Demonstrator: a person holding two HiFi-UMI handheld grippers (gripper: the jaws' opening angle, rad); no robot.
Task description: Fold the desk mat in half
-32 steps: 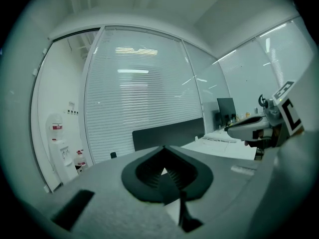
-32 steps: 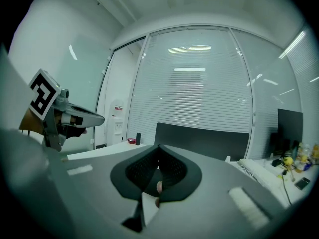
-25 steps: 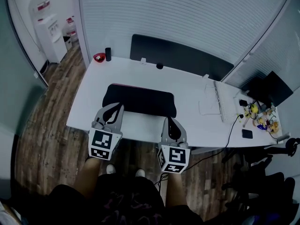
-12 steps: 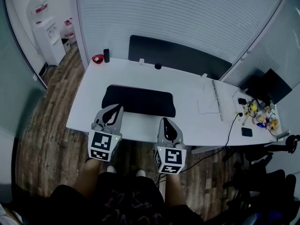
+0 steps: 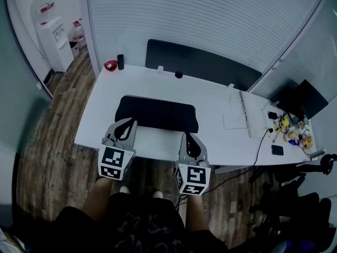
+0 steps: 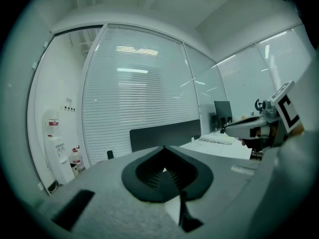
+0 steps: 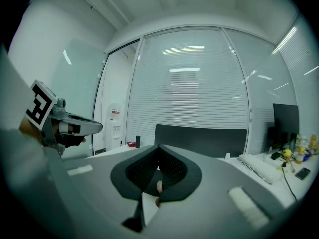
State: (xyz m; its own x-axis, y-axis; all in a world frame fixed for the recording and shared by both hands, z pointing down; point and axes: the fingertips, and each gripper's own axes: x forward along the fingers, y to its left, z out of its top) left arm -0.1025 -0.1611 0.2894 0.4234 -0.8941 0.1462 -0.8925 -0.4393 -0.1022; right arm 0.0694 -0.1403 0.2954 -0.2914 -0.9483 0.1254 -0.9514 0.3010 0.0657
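The black desk mat [image 5: 156,114] lies flat on the white desk [image 5: 210,136], with a thin reddish edge along its far side. My left gripper [image 5: 128,122] hovers at the mat's near left corner, shut and holding nothing. My right gripper [image 5: 188,136] sits just in front of the mat's near right corner, also shut and empty. In the left gripper view the left gripper [image 6: 164,147] has its jaws together, and the right gripper [image 6: 249,127] shows at the right. In the right gripper view the right gripper [image 7: 158,146] is shut, with the left gripper [image 7: 70,126] at the left. Both gripper bodies hide the mat in those views.
A dark partition panel [image 5: 202,65] stands along the desk's far edge. A red dish [image 5: 111,65] and a dark cylinder [image 5: 120,61] sit at the far left corner. A white keyboard [image 5: 246,112], cables, a phone [image 5: 277,150] and a monitor [image 5: 300,99] are at the right.
Both grippers have only drifted slightly near the desk's front edge. The mat lies as before.
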